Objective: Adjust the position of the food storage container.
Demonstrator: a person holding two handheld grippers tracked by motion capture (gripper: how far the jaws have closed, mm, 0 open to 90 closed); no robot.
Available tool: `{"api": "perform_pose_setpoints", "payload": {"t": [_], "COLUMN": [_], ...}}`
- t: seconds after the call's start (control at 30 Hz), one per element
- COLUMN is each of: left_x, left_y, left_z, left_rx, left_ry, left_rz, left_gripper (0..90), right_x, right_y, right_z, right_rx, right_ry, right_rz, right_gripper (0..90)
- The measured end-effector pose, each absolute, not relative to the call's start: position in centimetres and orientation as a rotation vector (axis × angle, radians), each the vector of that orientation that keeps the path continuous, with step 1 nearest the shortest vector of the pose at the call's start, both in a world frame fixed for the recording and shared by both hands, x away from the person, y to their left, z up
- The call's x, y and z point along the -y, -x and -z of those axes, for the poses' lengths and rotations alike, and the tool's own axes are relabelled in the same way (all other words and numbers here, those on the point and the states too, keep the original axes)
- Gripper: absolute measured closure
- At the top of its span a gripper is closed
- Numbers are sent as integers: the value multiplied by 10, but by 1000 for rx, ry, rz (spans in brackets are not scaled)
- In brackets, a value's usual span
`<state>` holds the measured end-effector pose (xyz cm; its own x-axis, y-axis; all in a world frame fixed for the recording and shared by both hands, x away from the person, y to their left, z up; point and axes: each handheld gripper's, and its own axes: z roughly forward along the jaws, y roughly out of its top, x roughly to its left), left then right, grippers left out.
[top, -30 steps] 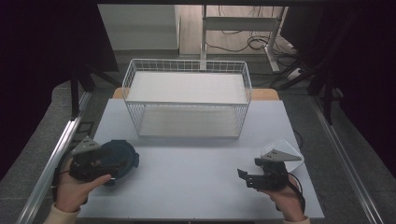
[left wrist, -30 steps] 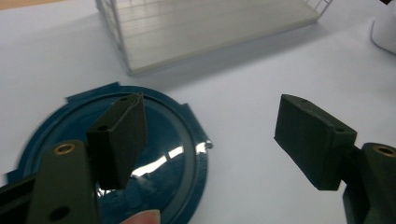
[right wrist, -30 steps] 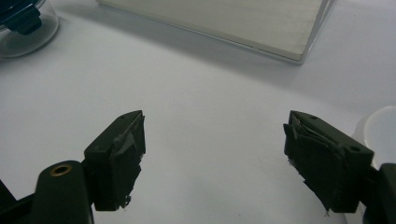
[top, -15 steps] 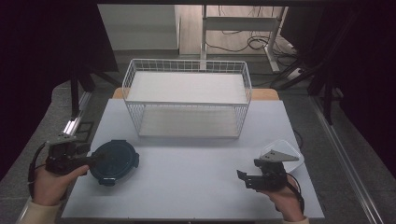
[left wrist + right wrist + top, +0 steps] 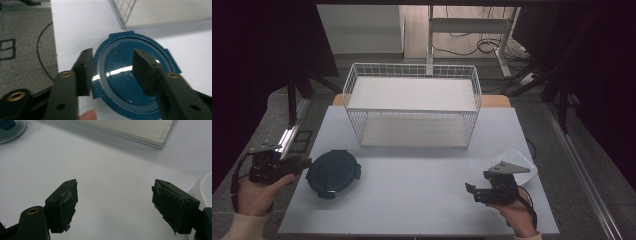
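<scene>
Left claw (image 5: 304,163) had shifted to the lid's (image 5: 333,173) left rim, jaws just narrowing astride it, not yet gripping; right claw (image 5: 473,191) stayed wide, empty.

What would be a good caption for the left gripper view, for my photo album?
Left gripper, jaws closing, straddles the near rim of a dark blue round lid lying flat on the white table.

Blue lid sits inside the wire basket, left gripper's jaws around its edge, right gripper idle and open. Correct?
Not quite. The blue lid is not in the wire basket; it lies on the table in front of it, as the high view shows. The rest holds: the left gripper has one jaw at the lid's edge and one over it, jaws just closing, and the right gripper is idle and open.
</scene>
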<state>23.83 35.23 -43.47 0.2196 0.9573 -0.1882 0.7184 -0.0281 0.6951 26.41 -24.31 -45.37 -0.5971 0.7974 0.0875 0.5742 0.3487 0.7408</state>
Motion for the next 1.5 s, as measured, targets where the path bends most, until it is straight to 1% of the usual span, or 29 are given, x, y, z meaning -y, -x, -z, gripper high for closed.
{"api": "perform_pose_setpoints", "payload": {"t": [0.23,0.37,0.67,1.03,1.5], "left_x": [-369,-377,-379,-372,-371], "left_y": [-245,-251,-259,-264,-265], "left_z": [443,451,479,496,498], "left_rx": [-1613,-1661,-1724,-1741,-1744], "left_ry": [-1806,-1807,-1852,-1902,-1896], "left_rz": [-423,-401,-315,-249,-254], "left_gripper": [795,861,894,900,900], "right_x": [242,243,242,241,239], "right_y": [-264,-264,-264,-264,-265], "right_z": [453,455,456,457,457], "right_rx": [-2327,-2329,-2333,-2340,-2341], "right_ry": [-1219,-1225,-1227,-1220,-1218], "right_rz": [-1097,-1091,-1082,-1076,-1073], "right_gripper": [200,200,200,200,200]}}
